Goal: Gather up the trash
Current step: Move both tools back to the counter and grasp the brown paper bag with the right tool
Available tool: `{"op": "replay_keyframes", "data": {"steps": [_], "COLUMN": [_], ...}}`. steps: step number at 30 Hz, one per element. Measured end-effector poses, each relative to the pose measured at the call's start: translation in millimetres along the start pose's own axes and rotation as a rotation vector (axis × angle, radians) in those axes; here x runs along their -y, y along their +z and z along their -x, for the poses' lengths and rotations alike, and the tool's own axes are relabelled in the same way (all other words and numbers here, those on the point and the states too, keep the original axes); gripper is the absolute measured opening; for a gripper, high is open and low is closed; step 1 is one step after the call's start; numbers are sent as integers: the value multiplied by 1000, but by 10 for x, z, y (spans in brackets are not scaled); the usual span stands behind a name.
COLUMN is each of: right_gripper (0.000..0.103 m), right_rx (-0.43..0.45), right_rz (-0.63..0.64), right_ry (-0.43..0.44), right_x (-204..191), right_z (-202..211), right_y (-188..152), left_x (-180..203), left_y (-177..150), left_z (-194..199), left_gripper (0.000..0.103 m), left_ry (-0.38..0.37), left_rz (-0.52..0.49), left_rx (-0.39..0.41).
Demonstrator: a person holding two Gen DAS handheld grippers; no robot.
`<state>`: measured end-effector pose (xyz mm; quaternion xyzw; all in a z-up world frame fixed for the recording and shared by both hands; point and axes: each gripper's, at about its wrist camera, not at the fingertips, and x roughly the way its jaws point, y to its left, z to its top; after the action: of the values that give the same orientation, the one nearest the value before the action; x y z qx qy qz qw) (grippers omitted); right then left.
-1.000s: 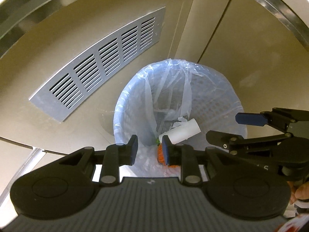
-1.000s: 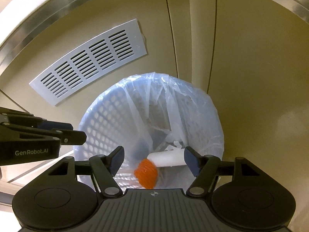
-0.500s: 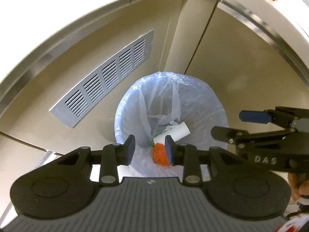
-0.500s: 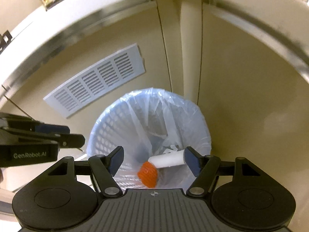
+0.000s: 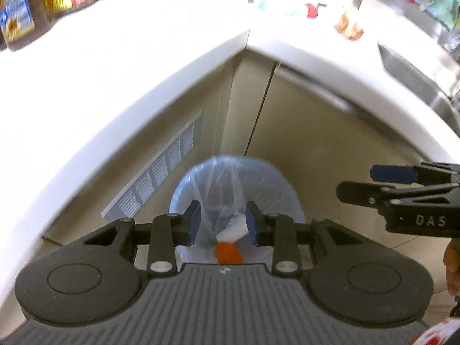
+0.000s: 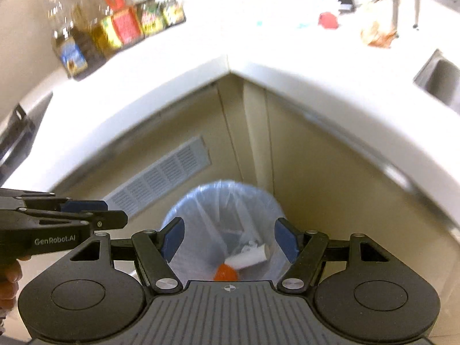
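An orange scrap [image 6: 225,273] and a white roll [image 6: 247,257] lie in the lined bin [image 6: 184,215] at the cabinet corner. Both grippers point down over it, empty: left gripper [image 5: 221,224] slightly parted, right gripper [image 6: 228,240] wide apart. Only the right view shows the sink [image 6: 440,80].

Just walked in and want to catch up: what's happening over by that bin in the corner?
A person is collecting trash with a handheld gripper in each hand. Both the left gripper and the right gripper are open and empty, held above a lined trash basket that stands on the floor in the corner under the white counter. In the basket lie a white paper roll and an orange item. On the counter, a red scrap and a crumpled orange-brown wrapper remain.
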<state>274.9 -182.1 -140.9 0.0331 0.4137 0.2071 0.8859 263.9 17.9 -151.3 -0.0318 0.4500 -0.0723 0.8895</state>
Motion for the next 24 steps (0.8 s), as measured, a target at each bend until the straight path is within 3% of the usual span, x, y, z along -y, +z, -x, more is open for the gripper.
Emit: {"op": "replay_keyframes", "data": {"steps": [12, 24], "right_gripper": [69, 69], "right_rx": [134, 236], "right_rz": [-36, -56], "right_ry": [-68, -161], "right_x": [-96, 567], "right_z": [550, 621], "right_y": [154, 658], "left_x": [46, 261], "left_y": [433, 876], "left_z": [450, 423], "left_gripper": [35, 37], "left_ry": [-25, 7], "left_rz": [-53, -72], "left_rx": [169, 260]}}
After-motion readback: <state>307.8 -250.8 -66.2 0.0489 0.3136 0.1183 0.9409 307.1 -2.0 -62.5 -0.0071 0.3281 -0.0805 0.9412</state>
